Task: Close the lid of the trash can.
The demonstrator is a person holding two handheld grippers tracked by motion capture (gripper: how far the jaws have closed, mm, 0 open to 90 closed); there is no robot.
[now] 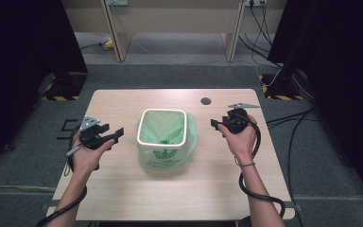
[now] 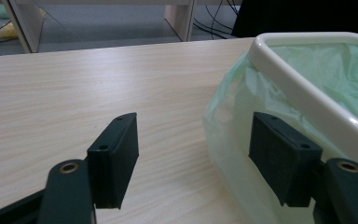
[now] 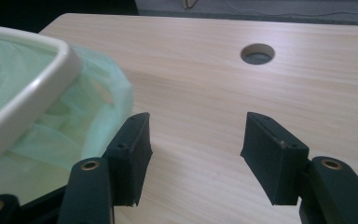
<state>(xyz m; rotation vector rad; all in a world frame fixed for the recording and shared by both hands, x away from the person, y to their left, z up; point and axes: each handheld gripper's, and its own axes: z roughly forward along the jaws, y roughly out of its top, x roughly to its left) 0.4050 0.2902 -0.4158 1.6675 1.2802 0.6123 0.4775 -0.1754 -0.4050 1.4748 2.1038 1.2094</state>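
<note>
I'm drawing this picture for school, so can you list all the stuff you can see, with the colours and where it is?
table: one, light wood, in the middle of a grey floor.
bin: one, white rim, middle of the table.
bag: one, pale green with dark green print, lining the bin and folded over its outside.
hole: one, round and dark, far right part of the tabletop.
desk legs: two, light wood, on the floor beyond the table.
cables: several, black, on the floor to the right.
left gripper: one, black, left of the bin, fingers open, holding nothing.
right gripper: one, black, right of the bin, fingers open, holding nothing.
forearms: two, coming in from the bottom edge.
</note>
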